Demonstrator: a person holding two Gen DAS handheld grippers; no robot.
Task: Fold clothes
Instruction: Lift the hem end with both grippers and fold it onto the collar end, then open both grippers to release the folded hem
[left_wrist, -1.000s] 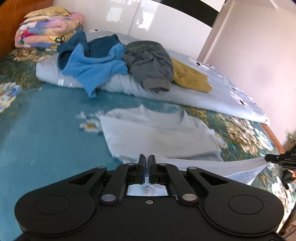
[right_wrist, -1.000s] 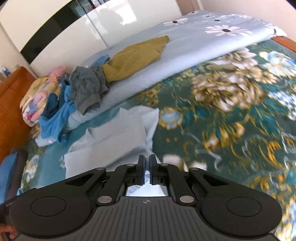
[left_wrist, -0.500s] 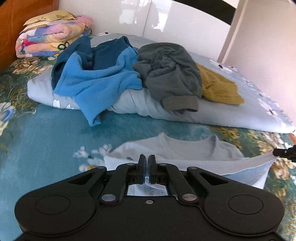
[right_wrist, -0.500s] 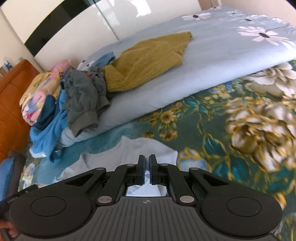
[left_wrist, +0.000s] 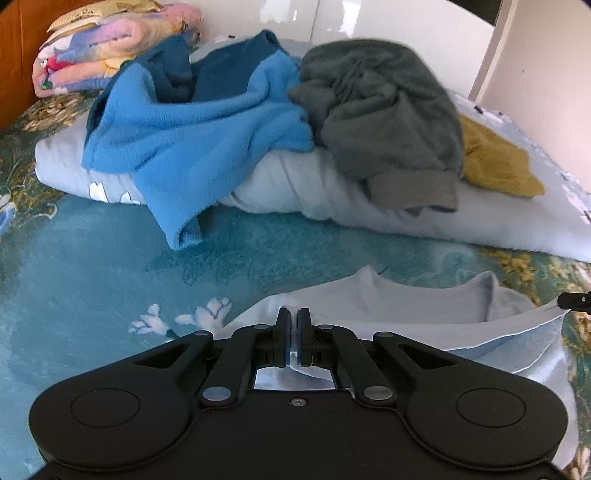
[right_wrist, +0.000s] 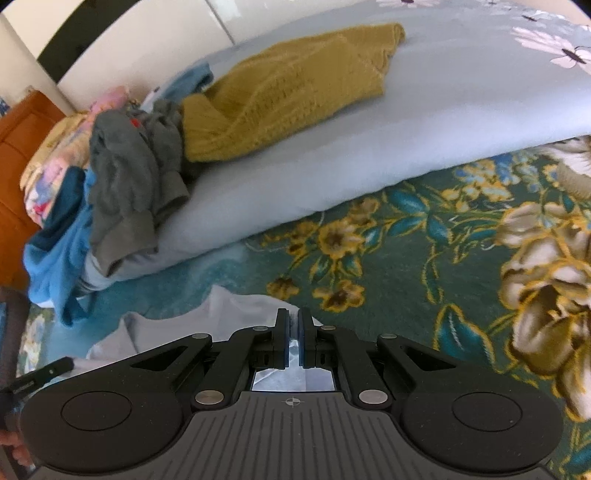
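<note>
On the floral teal bedspread (left_wrist: 92, 266) lies a pale grey shirt (left_wrist: 424, 306), neckline up, its lower hem folded over. Left gripper (left_wrist: 293, 325) and right gripper (right_wrist: 293, 325) each pinch a hem corner; their bodies hide the rest.

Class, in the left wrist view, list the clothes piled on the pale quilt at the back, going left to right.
blue fleece → grey sweatshirt → mustard knit sweater

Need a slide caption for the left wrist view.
Left gripper shut on pale blue shirt, folding it on teal floral blanket.
</note>
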